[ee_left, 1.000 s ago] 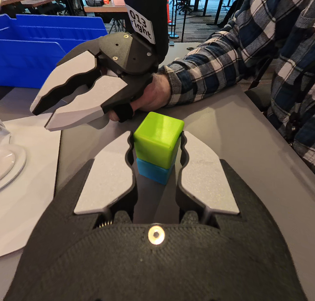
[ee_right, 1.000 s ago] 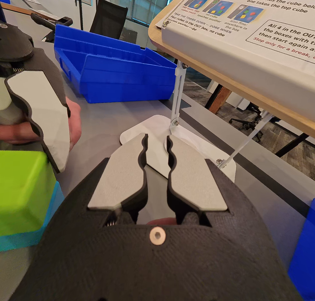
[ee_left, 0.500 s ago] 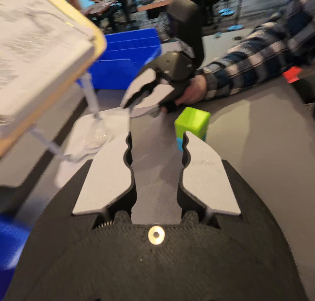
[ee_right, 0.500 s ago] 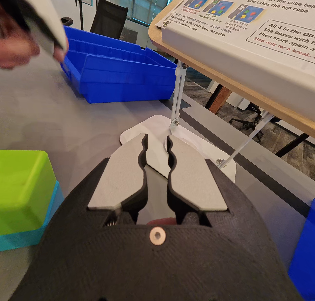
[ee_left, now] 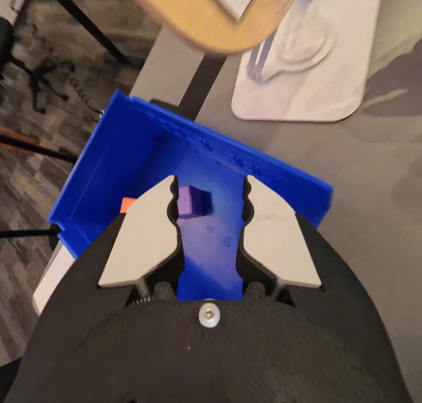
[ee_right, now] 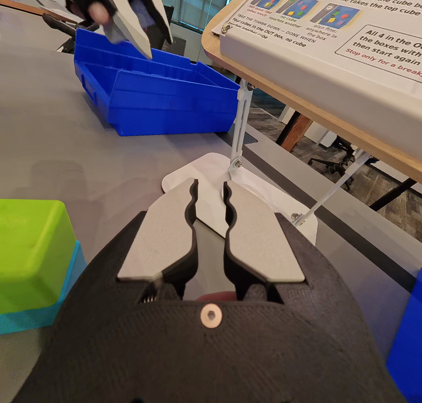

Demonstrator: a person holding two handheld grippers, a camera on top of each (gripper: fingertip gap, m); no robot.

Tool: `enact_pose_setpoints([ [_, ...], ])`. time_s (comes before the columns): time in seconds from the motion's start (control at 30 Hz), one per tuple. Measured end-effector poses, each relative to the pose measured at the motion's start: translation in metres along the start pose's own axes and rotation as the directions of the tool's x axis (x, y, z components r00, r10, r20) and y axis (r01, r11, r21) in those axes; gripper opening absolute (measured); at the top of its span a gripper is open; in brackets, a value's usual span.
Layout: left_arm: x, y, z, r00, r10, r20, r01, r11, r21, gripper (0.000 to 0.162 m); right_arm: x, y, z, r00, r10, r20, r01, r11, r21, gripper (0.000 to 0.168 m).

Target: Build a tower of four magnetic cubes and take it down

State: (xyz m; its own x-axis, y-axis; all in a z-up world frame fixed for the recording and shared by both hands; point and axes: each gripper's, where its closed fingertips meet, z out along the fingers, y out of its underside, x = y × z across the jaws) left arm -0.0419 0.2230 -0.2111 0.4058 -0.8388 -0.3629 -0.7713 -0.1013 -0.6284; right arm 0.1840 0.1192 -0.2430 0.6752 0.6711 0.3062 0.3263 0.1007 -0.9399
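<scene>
A green cube [ee_right: 29,255] sits on top of a light-blue cube [ee_right: 45,319] on the grey table, at the lower left of the right wrist view. My right gripper [ee_right: 210,184] rests beside them, empty, jaws only a little apart. My left gripper [ee_left: 209,181] is open and empty, held above a blue bin [ee_left: 251,163]. In that bin lie a purple cube [ee_left: 191,200] and an orange cube [ee_left: 127,204], the orange one mostly hidden behind my left finger. The left gripper also shows in the right wrist view [ee_right: 141,38], above the far blue bin [ee_right: 159,108].
A printed instruction board [ee_right: 319,49] on a stand overhangs the table, with its white base plate [ee_right: 210,170] just ahead of my right gripper. A second blue bin's edge [ee_right: 404,346] is at the right. The table edge and floor [ee_left: 34,140] lie left of the bin. Tip to tip, the grippers are about 25 centimeters apart.
My left gripper let go of the green cube, lifted away and swung over to the blue bin. The two-cube stack stays put. The right gripper has not moved.
</scene>
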Motion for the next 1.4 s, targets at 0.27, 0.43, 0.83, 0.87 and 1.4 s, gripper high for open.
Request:
enact_pose_setpoints([
  [0.27, -0.03, 0.048, 0.051, 1.0, 0.008, -0.023, -0.013, 0.966, -0.259, 0.058, 0.0, 0.0, 0.0, 1.0, 0.0, 0.002, 0.0, 1.0, 0.0, 0.021],
  [0.43, -0.035, 0.075, 0.068, 0.999, 0.01, -0.042, -0.026, 0.915, -0.402, 0.062, -0.001, 0.0, 0.0, 1.0, -0.003, 0.003, 0.003, 1.0, -0.001, 0.021],
  [0.83, -0.04, 0.097, 0.095, 0.998, -0.037, -0.048, 0.01, 0.884, -0.468, 0.055, -0.002, 0.0, 0.0, 1.0, -0.006, 0.006, 0.006, 1.0, -0.003, 0.021],
  [0.87, -0.04, 0.096, 0.095, 0.999, -0.031, -0.044, 0.007, 0.886, -0.464, 0.055, -0.002, 0.0, 0.0, 1.0, -0.006, 0.006, 0.006, 1.0, -0.003, 0.021],
  [1.4, -0.019, 0.06, 0.01, 0.992, -0.035, 0.122, 0.069, 0.958, -0.278, 0.053, -0.002, 0.001, 0.001, 1.0, -0.01, 0.007, 0.01, 1.0, -0.005, 0.021],
])
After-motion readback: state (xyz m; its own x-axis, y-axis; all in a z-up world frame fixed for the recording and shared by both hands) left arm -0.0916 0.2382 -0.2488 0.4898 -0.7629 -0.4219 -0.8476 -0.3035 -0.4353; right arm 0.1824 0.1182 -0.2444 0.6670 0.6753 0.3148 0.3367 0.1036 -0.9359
